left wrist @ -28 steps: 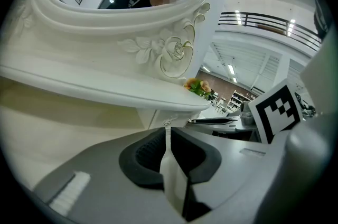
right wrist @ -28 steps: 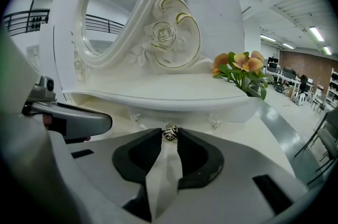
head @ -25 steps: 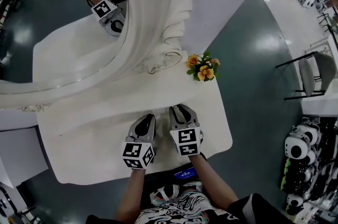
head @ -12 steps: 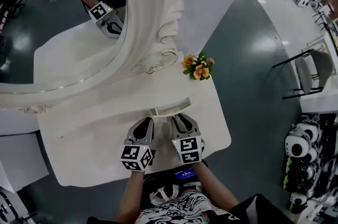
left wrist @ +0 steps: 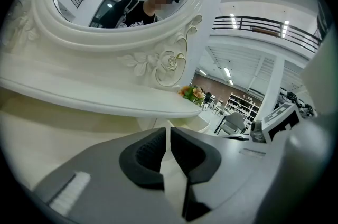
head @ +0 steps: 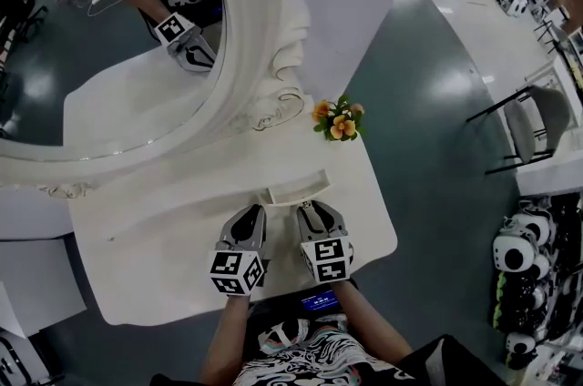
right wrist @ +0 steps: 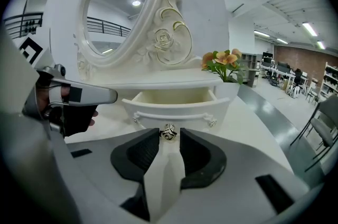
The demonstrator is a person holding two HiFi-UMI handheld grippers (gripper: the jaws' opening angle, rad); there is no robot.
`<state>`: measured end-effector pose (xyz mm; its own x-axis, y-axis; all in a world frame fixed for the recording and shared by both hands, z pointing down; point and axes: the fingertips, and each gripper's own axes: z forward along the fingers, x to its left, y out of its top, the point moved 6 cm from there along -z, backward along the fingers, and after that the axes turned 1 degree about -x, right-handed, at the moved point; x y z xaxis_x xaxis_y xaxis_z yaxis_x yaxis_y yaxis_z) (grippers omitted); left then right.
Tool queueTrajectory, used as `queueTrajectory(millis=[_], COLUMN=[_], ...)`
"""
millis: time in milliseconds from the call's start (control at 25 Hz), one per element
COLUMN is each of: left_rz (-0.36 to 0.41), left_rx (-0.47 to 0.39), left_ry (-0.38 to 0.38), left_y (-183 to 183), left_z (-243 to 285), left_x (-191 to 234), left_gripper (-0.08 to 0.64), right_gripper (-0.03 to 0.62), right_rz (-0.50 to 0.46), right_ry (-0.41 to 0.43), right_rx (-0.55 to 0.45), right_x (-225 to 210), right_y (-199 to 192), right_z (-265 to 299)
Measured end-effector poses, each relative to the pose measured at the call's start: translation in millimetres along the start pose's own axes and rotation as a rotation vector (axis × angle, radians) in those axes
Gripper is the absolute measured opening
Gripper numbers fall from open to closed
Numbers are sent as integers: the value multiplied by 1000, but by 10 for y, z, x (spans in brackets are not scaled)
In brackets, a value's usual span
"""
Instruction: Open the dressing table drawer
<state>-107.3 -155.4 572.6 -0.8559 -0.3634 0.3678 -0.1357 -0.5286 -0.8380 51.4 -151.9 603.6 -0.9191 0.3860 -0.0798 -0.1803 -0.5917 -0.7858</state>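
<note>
While right tongs (right wrist: 169,139) are opening round knob (right wrist: 169,132) | drawer (right wrist: 174,104) inside table edge (head: 387,240)

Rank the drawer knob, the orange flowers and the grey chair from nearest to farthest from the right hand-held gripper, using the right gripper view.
1. The drawer knob: between the tips of the right hand-held gripper, whose jaws are opening off it.
2. The orange flowers: on the tabletop, up and to the right.
3. The grey chair: on the floor at the far right edge.

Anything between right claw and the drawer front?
Only the metal knob of the drawer, sitting between the opening jaws of the right claw; neither pad presses it. The right gripper view shows this.
</note>
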Motion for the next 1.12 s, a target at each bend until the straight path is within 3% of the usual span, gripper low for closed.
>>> queueTrajectory(millis=[200, 440, 760, 1120], left_rz=[26, 89, 161, 183], left_rx=[-21, -73, -146, -188], left_ry=[-11, -36, -57, -62], left_y=[80, 239, 443, 498], left_z=[-97, -270, -559, -758], left_x=[-72, -271, -488, -607], left_gripper=[28, 28, 25, 18], right_gripper=[110, 6, 2, 0], right_rz=[4, 15, 50, 16], right_ry=[-33, -87, -94, -94], right_rx=[-17, -99, -228, -227], right_x=[-21, -41, 51, 133], right_y=[11, 131, 337, 321], right_z=[-200, -578, -1010, -1184])
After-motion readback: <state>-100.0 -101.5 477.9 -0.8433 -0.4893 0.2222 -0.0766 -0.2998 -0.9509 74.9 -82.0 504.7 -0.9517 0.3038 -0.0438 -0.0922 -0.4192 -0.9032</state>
